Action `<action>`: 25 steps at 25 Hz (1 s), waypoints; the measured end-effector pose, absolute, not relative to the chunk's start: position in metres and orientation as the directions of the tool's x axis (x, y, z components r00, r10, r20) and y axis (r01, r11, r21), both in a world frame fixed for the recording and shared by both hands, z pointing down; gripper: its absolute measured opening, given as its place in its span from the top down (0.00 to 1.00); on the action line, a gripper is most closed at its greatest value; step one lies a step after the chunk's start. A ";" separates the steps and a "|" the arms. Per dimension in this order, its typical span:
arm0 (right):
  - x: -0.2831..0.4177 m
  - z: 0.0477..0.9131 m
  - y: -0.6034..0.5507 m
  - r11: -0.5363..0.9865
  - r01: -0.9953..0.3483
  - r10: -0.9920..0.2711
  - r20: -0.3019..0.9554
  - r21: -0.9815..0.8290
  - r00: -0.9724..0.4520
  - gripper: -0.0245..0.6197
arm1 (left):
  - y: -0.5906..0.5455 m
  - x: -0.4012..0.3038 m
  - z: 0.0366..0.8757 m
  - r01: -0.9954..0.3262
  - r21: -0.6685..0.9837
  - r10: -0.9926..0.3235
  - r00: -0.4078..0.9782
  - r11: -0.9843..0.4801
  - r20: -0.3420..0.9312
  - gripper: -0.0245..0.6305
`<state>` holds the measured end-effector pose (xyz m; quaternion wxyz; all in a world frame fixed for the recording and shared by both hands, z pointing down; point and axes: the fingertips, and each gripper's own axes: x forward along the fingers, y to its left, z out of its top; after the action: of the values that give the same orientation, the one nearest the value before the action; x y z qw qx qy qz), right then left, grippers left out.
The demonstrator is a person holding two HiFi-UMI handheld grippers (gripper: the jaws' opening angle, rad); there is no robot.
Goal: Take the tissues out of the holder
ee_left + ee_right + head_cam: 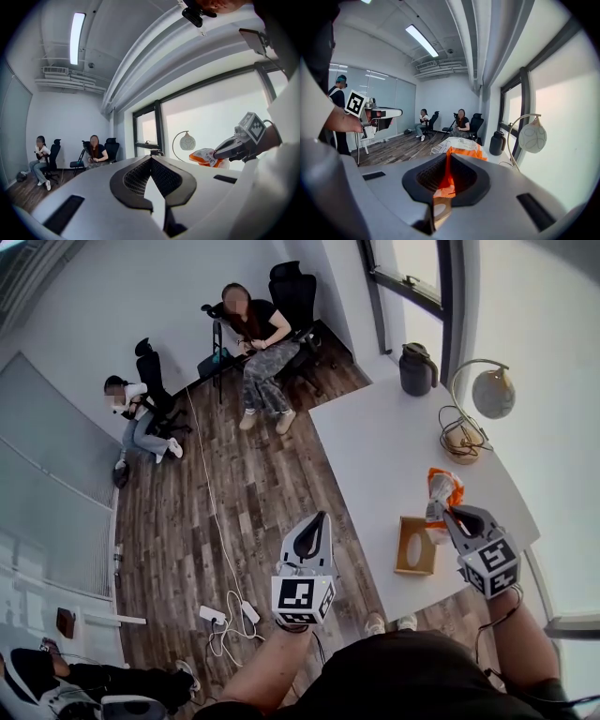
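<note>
My right tongs (448, 512) are pinched on the tissue pack (441, 491), a soft orange-and-white packet; the jaws bite its orange wrapper at one end, and the rest of the packet stands up past the tips. The pack hangs in the air just above the wooden holder (415, 547), which lies on the white table (375, 456) with its oval opening showing; I judge the pack clear of it. My left tongs (322, 521) are pressed together on nothing, out over the floor and well apart from the table. The pack looks light and squashy to me; its plastic wrap is likely slick and will crumple rather than resist, so a bite on a thin fold of wrapper could slip or tear; better to take it across the body of the packet, where the tissues give the pads something to squeeze. The holder looks stiff and light; a bump might shift it.
</note>
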<state>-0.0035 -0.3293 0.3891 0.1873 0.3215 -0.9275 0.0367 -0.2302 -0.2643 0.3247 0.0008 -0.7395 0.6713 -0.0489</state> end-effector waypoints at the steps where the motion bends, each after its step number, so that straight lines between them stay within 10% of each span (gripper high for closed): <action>1: -0.003 0.383 -0.330 0.789 -0.612 -0.587 0.363 0.054 -0.724 0.92 | -0.265 -0.231 0.319 -0.993 -0.071 -0.994 0.094 -0.099 0.063 0.96; 25: 0.012 0.314 -0.321 0.766 -0.633 -0.637 0.260 0.108 -0.726 0.92 | -0.262 -0.242 0.262 -0.994 -0.054 -0.995 0.097 -0.096 -0.015 0.96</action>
<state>0.0117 -0.3209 0.3142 0.1421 0.3417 -0.9290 -0.0061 -0.2419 -0.2621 0.2620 0.0250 -0.7402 0.6718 -0.0126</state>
